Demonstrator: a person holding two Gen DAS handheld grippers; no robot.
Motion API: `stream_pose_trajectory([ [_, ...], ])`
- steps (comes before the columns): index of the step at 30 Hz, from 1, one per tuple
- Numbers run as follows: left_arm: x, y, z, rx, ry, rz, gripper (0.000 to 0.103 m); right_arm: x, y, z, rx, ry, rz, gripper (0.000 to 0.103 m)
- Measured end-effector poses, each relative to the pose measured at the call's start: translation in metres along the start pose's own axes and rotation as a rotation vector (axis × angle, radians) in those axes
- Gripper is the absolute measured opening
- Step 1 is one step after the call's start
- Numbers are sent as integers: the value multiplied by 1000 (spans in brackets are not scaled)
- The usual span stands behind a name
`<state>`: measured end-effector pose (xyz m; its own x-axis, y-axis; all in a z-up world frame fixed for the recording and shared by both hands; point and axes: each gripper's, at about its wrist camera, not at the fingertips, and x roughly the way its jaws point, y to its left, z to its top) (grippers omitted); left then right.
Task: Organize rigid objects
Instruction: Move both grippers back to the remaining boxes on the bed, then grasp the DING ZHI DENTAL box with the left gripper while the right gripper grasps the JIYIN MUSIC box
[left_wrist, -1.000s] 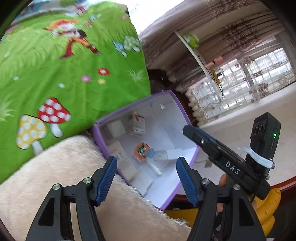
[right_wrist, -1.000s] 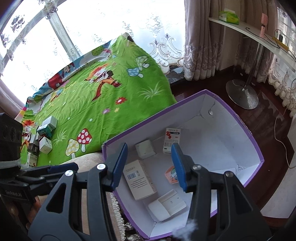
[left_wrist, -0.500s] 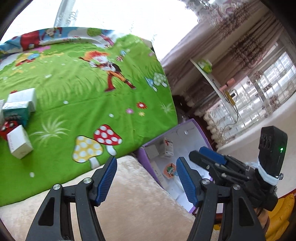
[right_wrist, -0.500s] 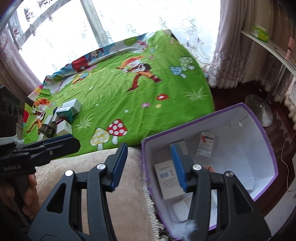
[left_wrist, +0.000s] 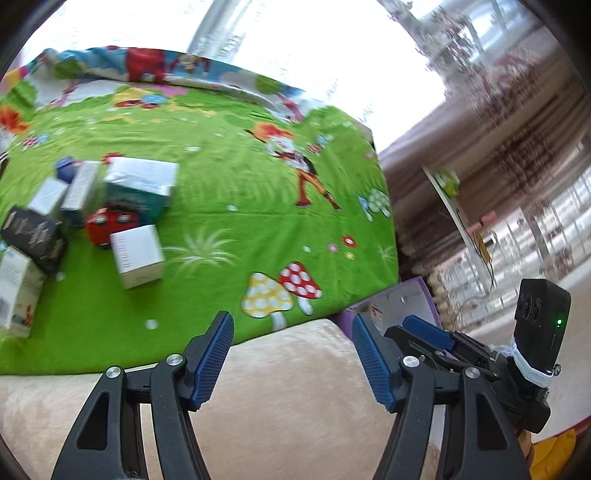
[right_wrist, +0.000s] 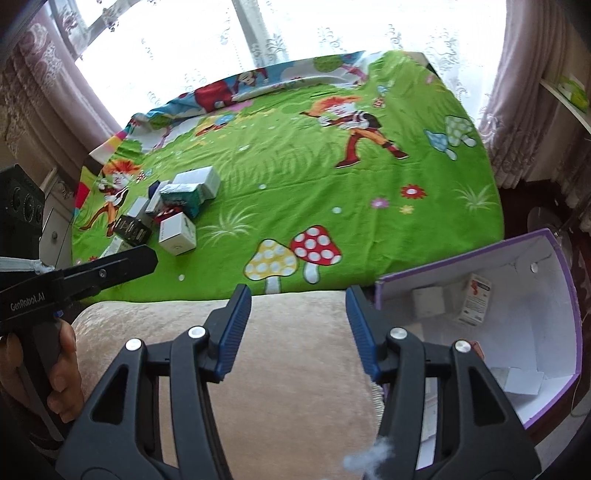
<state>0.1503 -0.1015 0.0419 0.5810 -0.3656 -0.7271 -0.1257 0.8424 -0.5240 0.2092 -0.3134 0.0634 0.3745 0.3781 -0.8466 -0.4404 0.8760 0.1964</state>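
Several small boxes (left_wrist: 136, 254) lie in a cluster on the green cartoon sheet (left_wrist: 236, 184) at the left; the same cluster (right_wrist: 177, 210) shows in the right wrist view. A purple box (right_wrist: 546, 402) with white walls holds several packets at the right, and its corner (left_wrist: 391, 299) shows behind my left fingers. My left gripper (left_wrist: 291, 354) hangs open over the beige plush blanket (left_wrist: 288, 402), nothing between its jaws. My right gripper (right_wrist: 297, 326) is opening over the same blanket (right_wrist: 295, 387), empty. Each gripper shows in the other's view, the right gripper (left_wrist: 454, 343) beside the purple box.
A person's hand (right_wrist: 62, 373) holds the left gripper's handle. Curtains (right_wrist: 517, 92) and a bright window run behind the bed. A white shelf (left_wrist: 454, 210) stands at the right. Dark floor (right_wrist: 535, 199) lies beyond the purple box.
Both views have swung left, from the purple box toward the green sheet. The box cluster has come into view. The right gripper's jaws stand a little wider.
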Motion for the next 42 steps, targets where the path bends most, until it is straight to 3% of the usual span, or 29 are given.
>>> stream_pose_trajectory([
  [14, -56, 87, -16, -123, -68, 100, 67, 32, 61, 2, -105, 68, 63, 63],
  [26, -92, 137, -22, -126, -109, 237, 67, 59, 85, 3, -142, 128, 80, 63],
  [35, -103, 181, -25, -159, -93, 354, 50, 76, 98, 9, -156, 159, 78, 63],
  [42, -104, 208, -16, -136, -67, 457, 48, 86, 125, 12, -254, 161, 56, 63],
])
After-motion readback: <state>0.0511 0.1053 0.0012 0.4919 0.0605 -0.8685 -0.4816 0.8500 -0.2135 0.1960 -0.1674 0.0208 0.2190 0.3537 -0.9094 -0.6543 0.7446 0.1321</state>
